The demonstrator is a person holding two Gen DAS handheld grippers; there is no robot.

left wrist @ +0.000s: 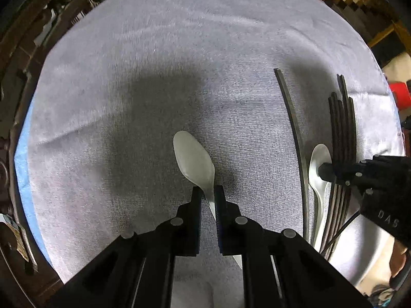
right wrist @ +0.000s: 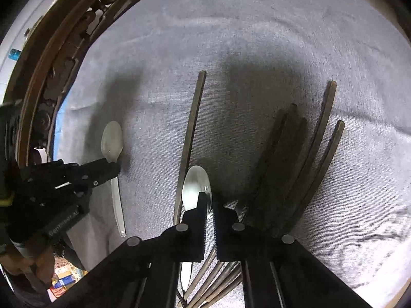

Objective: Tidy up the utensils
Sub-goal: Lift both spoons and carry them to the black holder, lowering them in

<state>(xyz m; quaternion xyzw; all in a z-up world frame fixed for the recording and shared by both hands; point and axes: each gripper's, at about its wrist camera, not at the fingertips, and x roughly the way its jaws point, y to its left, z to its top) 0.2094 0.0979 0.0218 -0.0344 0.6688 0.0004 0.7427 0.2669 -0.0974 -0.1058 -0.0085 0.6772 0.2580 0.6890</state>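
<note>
My left gripper (left wrist: 208, 195) is shut on the neck of a pale spoon (left wrist: 194, 157), whose bowl points away over the grey cloth. In the right wrist view the same left gripper (right wrist: 114, 166) holds that pale spoon (right wrist: 112, 138) with its handle hanging below. My right gripper (right wrist: 209, 200) is shut at the right rim of a shiny metal spoon (right wrist: 192, 187) lying on the cloth. From the left wrist view, the right gripper (left wrist: 323, 172) sits on this metal spoon (left wrist: 317, 159). Several dark-handled utensils (right wrist: 295, 166) fan out to its right.
A single dark handle (right wrist: 192, 128) lies just left of the metal spoon. The grey cloth (left wrist: 154, 77) covers a round table with a carved wooden rim (left wrist: 38, 25). A red object (left wrist: 399, 92) sits beyond the right edge. A person's hand (right wrist: 38, 264) holds the left gripper.
</note>
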